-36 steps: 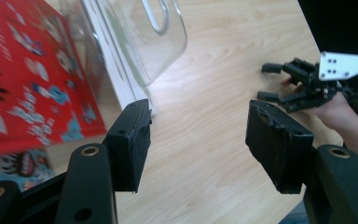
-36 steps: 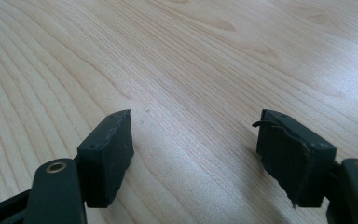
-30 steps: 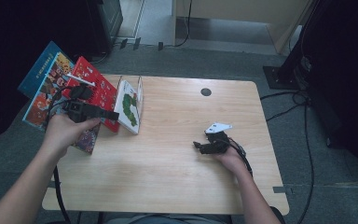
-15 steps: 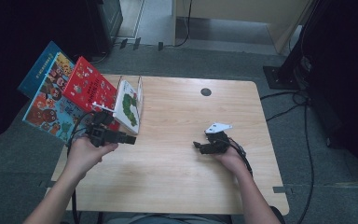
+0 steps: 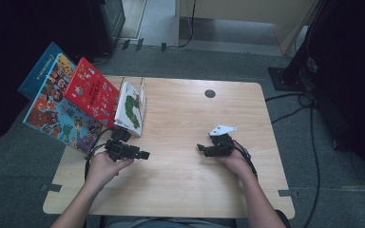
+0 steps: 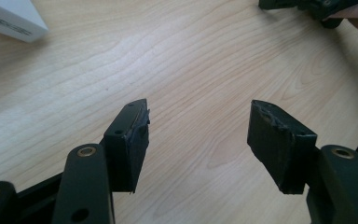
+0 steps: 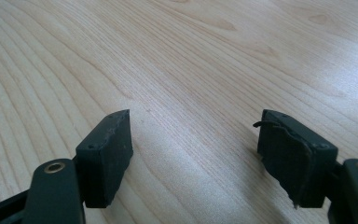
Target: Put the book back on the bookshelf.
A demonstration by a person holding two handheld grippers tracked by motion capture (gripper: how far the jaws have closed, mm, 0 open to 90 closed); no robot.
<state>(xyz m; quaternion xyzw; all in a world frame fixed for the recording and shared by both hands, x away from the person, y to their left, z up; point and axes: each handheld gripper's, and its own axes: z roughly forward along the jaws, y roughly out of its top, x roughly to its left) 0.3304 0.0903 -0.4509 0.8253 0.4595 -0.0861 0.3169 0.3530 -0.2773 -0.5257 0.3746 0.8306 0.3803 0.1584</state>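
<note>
Left gripper (image 5: 145,155) spread wide, empty, just below the leaning picture books (image 5: 128,105). Right gripper (image 5: 200,148) likewise spread and empty, well right of those books, low over the wooden table (image 5: 180,190).

Left tongs (image 5: 145,155) and right tongs (image 5: 200,148) gape, pointing inward.

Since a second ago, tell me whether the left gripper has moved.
Yes. The left gripper has come back from the red book toward the person, and now sits over bare table just below the white caterpillar book, fingers open.
</note>
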